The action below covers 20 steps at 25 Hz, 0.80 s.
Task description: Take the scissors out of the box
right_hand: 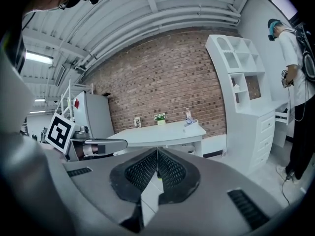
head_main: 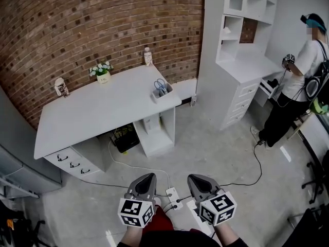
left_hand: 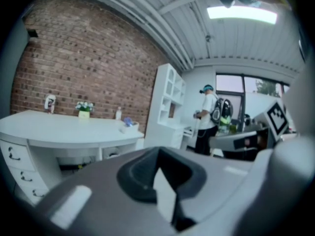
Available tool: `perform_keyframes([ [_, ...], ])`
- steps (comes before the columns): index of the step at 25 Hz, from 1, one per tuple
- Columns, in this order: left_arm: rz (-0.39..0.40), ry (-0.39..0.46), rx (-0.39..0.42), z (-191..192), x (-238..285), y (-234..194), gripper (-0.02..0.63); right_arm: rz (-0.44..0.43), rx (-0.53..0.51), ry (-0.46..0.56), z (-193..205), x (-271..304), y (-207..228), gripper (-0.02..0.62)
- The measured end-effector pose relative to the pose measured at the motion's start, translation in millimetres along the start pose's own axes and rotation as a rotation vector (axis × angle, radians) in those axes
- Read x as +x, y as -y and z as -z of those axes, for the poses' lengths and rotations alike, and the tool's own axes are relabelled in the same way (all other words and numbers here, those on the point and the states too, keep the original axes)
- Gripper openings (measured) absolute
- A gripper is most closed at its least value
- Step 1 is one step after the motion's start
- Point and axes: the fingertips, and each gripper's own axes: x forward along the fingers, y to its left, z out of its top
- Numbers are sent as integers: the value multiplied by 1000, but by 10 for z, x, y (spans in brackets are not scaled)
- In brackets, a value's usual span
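Observation:
Blue-handled scissors (head_main: 161, 85) stand in a small white box (head_main: 161, 94) at the right front corner of the white desk (head_main: 103, 109), far ahead of both grippers. My left gripper (head_main: 148, 177) and right gripper (head_main: 195, 179) hang side by side low over the floor, both shut with nothing between their jaws. From the left gripper view the box (left_hand: 130, 127) shows small on the desk's right end. In the right gripper view the box (right_hand: 192, 124) sits on the distant desk, and the left gripper (right_hand: 98, 145) appears at the left.
A flower pot (head_main: 102, 74), a figurine (head_main: 61, 87) and a bottle (head_main: 147, 56) stand on the desk. A power strip (head_main: 174, 197) and cables lie on the floor ahead. A white shelf unit (head_main: 241, 45) stands at right, with a person (head_main: 295, 86) beside it.

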Motion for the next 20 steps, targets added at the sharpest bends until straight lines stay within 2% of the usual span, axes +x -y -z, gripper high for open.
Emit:
perform_keyframes([
  [8, 10, -9, -11, -124, 340, -602, 5, 6, 2, -25, -118, 671, 16, 9],
  [20, 69, -20, -15, -359, 749, -1376, 5, 60, 7, -16, -453, 1527, 11, 9],
])
